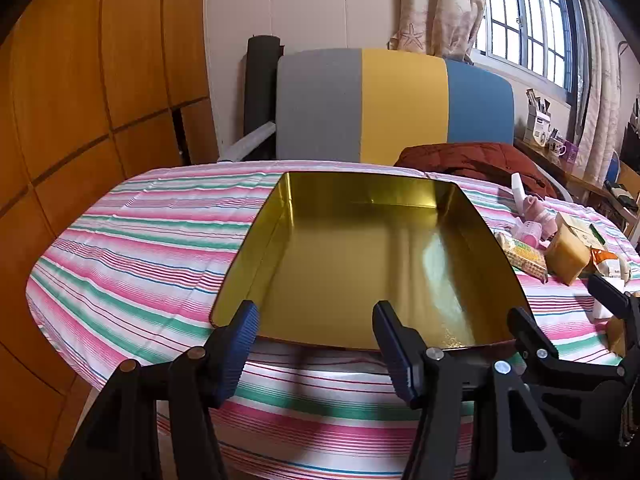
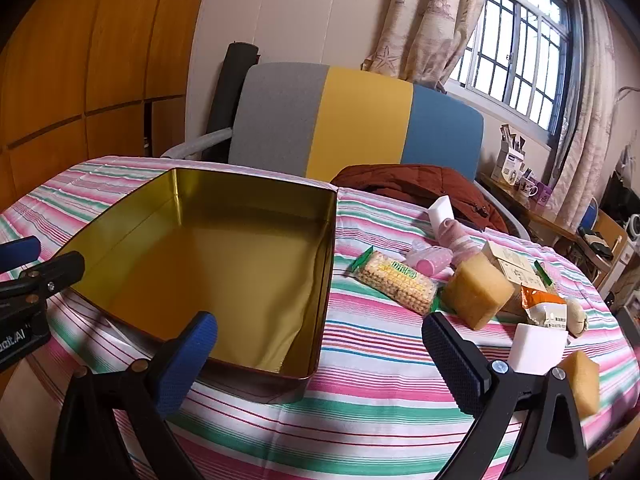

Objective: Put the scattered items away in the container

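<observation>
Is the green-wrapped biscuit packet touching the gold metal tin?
Apart. The right wrist view shows a band of striped tablecloth between the green-wrapped biscuit packet and the gold metal tin's right wall.

The tin (image 1: 372, 248) is metal, its gold inside glossy and mirror-smooth, throwing back light along the walls. Under it the tablecloth (image 1: 132, 248) is thin woven cloth, matt, faintly creased. Both grippers, left (image 1: 316, 344) and right (image 2: 320, 356), are matt black plastic with blue ribbed rubbery pads (image 2: 452, 356) and small shiny metal pins. The biscuit pack (image 2: 394, 282) is in clear glossy film. The yellow sponge (image 2: 478, 290) looks porous and rough; the white block (image 2: 536, 346) is smooth, matt foam. The orange packet (image 2: 546, 308) is crinkled glossy foil. The chair back (image 2: 340, 120) is matt textured fabric, the jacket (image 2: 416, 186) quilted cloth, the wardrobe (image 1: 80, 80) smooth satin wood.
</observation>
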`<act>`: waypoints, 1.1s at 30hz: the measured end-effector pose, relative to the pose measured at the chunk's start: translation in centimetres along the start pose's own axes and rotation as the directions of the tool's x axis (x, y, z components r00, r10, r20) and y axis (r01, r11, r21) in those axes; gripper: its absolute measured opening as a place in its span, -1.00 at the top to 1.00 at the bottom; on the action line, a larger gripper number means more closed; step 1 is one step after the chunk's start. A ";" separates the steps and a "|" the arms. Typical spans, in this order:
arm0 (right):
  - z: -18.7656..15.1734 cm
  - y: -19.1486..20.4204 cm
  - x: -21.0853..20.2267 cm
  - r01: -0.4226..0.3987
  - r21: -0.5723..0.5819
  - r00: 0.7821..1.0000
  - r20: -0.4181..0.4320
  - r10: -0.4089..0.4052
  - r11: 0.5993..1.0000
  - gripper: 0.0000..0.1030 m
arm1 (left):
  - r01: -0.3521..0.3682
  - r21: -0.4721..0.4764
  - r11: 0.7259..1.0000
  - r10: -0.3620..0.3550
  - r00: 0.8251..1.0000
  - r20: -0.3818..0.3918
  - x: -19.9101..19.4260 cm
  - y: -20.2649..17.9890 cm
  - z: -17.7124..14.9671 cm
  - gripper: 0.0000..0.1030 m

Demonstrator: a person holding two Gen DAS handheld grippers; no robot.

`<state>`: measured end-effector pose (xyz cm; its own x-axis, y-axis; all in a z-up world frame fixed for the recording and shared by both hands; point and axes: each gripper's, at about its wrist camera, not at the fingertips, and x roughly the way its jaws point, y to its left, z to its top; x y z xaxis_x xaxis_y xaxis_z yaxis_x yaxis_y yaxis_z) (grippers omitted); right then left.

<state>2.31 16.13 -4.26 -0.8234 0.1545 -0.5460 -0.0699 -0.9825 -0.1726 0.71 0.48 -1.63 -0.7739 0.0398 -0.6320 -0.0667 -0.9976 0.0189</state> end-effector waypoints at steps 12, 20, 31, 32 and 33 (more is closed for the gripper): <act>-0.3 -2.1 -0.1 0.008 0.026 1.000 0.013 -0.008 1.000 -1.00 | 0.046 0.027 0.999 -0.045 0.999 -0.018 0.6 -0.7 0.1 -0.17; -0.6 -6.8 -1.1 0.022 0.070 0.998 0.050 -0.026 0.997 -1.00 | 0.099 0.071 0.993 -0.096 0.994 -0.045 0.7 -2.8 0.5 -0.17; -6.6 -21.3 -6.1 0.022 0.230 1.000 0.007 -0.025 0.973 -1.00 | 0.387 0.254 0.886 -0.373 0.922 -0.101 -0.2 -12.1 1.9 -0.15; -7.4 -22.5 -6.3 0.050 0.242 0.999 -0.010 -0.048 0.969 -1.00 | 0.410 0.278 0.869 -0.394 0.912 -0.115 -0.2 -13.4 1.9 -0.15; -7.8 -23.3 -6.4 0.064 0.252 0.998 -0.019 -0.061 0.966 -1.00 | 0.431 0.293 0.854 -0.411 0.902 -0.129 -0.2 -14.5 2.0 -0.15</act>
<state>13.64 38.80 -3.17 -0.8065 0.2163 -0.5502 -0.2624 -0.9650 0.0052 0.57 15.05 -0.27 -0.5897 0.4386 -0.6781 -0.5749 -0.8177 -0.0289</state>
